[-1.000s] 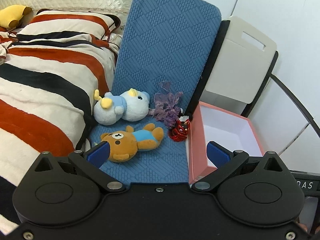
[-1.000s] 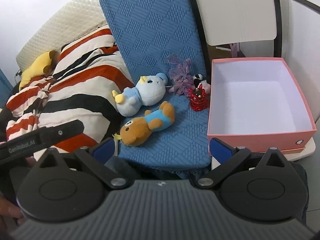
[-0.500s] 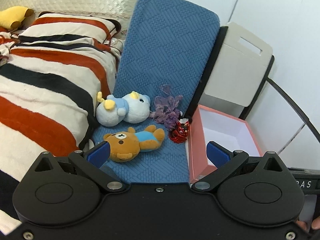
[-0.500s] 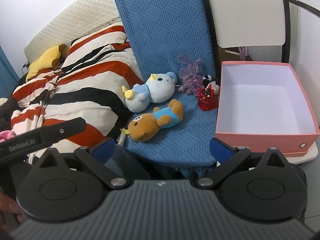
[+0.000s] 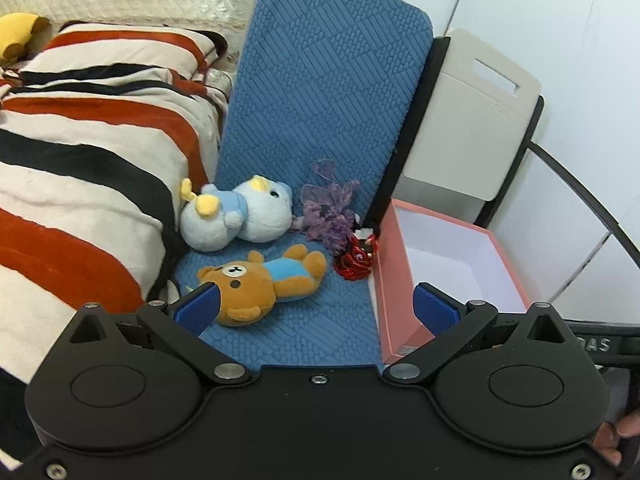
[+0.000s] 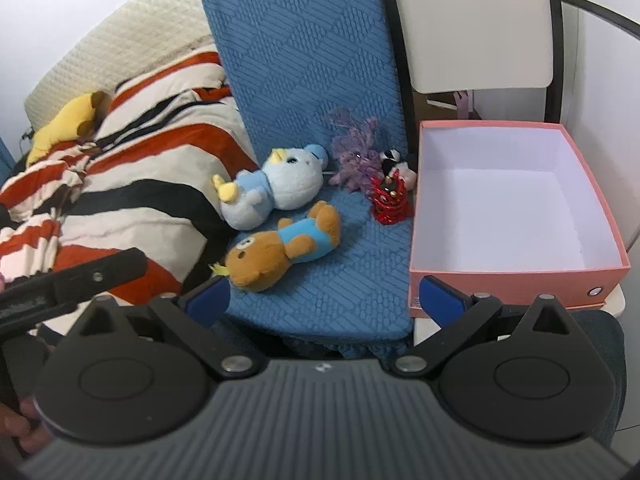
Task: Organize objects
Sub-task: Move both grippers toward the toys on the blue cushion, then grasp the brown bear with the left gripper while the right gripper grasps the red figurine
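Observation:
A brown bear plush in a blue shirt (image 5: 260, 280) (image 6: 280, 252) lies on a blue quilted mat (image 5: 320, 120) (image 6: 340, 288). Behind it lie a pale blue plush (image 5: 236, 220) (image 6: 276, 188), a purple ribbon bunch (image 5: 328, 212) (image 6: 356, 152) and a small red ornament (image 5: 356, 258) (image 6: 390, 200). An empty pink box with a white inside (image 5: 452, 256) (image 6: 512, 200) stands right of the mat. My left gripper (image 5: 316, 308) is open, its left finger just in front of the bear's head. My right gripper (image 6: 324, 300) is open and empty at the mat's front edge.
A bed with a red, black and cream striped blanket (image 5: 80, 160) (image 6: 120, 168) lies left of the mat. A yellow plush (image 6: 68, 128) sits at its far end. A beige folding chair back (image 5: 468, 120) stands behind the box. A small black and white toy (image 6: 396, 164) sits behind the ornament.
Both grippers have moved closer to the toys. The left gripper's left finger now reaches the bear's head. Both stay open.

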The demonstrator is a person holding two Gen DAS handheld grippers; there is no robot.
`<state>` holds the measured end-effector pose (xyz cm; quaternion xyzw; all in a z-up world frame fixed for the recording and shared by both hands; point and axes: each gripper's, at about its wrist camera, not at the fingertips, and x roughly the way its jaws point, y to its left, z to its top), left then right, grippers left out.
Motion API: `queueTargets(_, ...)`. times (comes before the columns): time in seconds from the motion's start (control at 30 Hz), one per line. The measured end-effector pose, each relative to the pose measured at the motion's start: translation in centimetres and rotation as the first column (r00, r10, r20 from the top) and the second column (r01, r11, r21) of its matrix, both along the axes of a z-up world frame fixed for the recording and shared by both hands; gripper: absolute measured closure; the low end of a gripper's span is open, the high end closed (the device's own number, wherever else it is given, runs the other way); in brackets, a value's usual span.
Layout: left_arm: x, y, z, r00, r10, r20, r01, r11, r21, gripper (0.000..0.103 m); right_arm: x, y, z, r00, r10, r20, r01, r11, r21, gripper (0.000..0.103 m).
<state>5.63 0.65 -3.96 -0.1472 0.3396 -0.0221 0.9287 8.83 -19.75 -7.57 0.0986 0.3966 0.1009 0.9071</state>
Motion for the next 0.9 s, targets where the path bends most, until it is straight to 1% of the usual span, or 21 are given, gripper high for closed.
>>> queueTargets(0.1,0.7,0.3,-0.7,1.0,0.017,-0.006,-0.017,1.0,0.015,0.0,1.5,-0.5,-0.7,1.0,-0.017,-0.022,0.018,1.0,0.02,0.0)
queueTargets(0.23,2.4,0.9,-2.0,0.997,0.051,-0.052,-0.049,0.998,0.037,0.0,3.4,-1.2,-1.6,0.999,-0.033,-0.024,0.034,0.999,0.041,0.0)
queueTargets(0.33,4.0,1.3,-3.0,0.994,0.066,-0.082,-0.061,0.996,0.066,0.0,5.3,-1.6,-2.4,0.999,-0.032,-0.03,0.033,0.999,0.032,0.0)
queueTargets(0.43,5.5,1.4,-4.0,0.993,0.061,-0.104,-0.052,0.994,0.095,0.0,7.3,-1.6,-3.3,0.999,-0.012,-0.043,0.013,1.0,0.002,0.0)
queueTargets(0.5,6.7,1.5,-4.8,0.99,0.056,-0.126,-0.042,0.993,0.111,0.0,8.7,-1.5,-3.8,0.999,0.011,-0.043,-0.011,1.0,-0.002,0.0)
queueTargets(0.63,9.0,1.6,-6.4,0.986,0.038,-0.164,-0.015,0.99,0.14,0.0,11.9,-1.2,-4.9,0.997,0.037,-0.075,-0.038,0.999,-0.007,0.001)
queueTargets(0.73,10.6,1.7,-8.0,0.981,0.014,-0.192,0.021,0.984,0.178,0.0,14.0,-0.6,-5.8,0.993,0.073,-0.089,-0.075,0.997,-0.026,0.005)
queueTargets(0.83,12.6,2.1,-10.2,0.969,0.007,-0.249,0.043,0.98,0.196,0.001,16.0,0.3,-6.7,0.991,0.091,-0.095,-0.098,0.993,-0.071,0.012)
queueTargets(0.9,13.7,2.3,-11.4,0.96,-0.01,-0.279,0.07,0.976,0.205,0.001,17.2,0.8,-7.5,0.989,0.106,-0.099,-0.115,0.989,-0.088,0.021)
